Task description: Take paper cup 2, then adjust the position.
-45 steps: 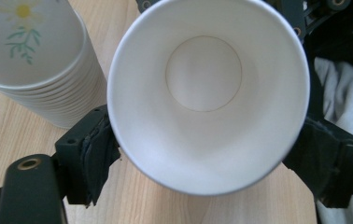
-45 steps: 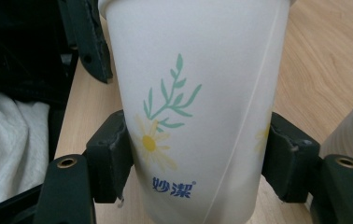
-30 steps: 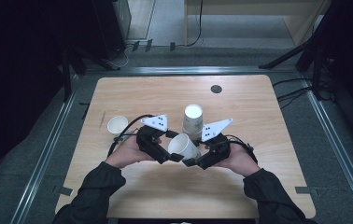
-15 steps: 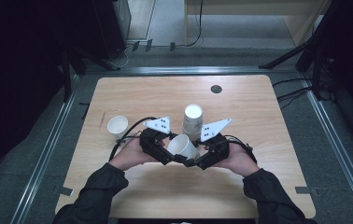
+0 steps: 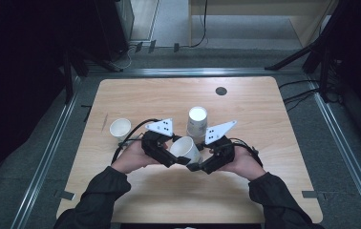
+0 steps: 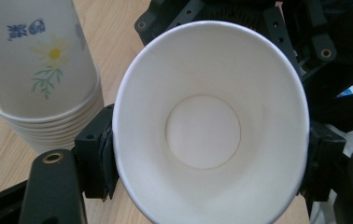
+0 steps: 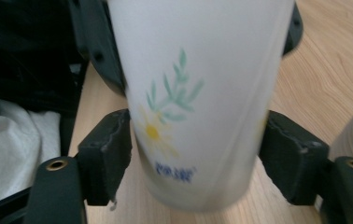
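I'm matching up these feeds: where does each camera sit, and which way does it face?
High view: above the person's side, looking forward and down at the table; forearms and both grippers show.
Left gripper view: on the left gripper, looking into the cup.
Right gripper view: on the right gripper, facing that cup's side.
All three share the cup.

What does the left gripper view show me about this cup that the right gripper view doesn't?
Left gripper view: the paper cup's open mouth and bare white inside, gripped at the rim by the left gripper's jaws, which have just been closing. The daisy-printed stack of upturned cups stands beside it.
Right gripper view: the cup's outer wall with daisy print and blue lettering, between the right gripper's jaws, which have just been opening. Whether their pads press it I cannot tell.
Both: the same cup, the stack, the wooden table.
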{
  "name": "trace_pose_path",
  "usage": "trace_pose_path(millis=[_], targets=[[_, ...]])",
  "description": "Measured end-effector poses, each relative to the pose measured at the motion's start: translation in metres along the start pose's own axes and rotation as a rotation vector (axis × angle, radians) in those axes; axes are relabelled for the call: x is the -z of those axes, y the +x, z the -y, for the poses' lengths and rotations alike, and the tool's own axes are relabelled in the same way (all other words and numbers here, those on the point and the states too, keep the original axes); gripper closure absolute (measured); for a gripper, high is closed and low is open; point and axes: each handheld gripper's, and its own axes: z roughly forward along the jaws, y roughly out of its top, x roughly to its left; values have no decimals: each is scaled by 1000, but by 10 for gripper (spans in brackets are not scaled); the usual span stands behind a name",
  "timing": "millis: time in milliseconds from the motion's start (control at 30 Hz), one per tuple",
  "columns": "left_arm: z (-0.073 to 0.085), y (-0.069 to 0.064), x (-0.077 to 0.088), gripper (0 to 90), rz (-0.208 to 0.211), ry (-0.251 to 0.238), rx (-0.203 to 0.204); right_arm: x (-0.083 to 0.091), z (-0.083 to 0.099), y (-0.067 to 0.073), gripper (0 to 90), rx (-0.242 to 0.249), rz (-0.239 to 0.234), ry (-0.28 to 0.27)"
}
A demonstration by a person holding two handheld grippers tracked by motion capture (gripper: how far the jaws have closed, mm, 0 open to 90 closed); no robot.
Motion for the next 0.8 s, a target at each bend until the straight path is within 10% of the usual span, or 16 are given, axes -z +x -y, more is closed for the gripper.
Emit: trace_pose_path(millis=[800], targets=[[5,12,35,248,-72,36,31,13,18,-4,221,-43,179,13]])
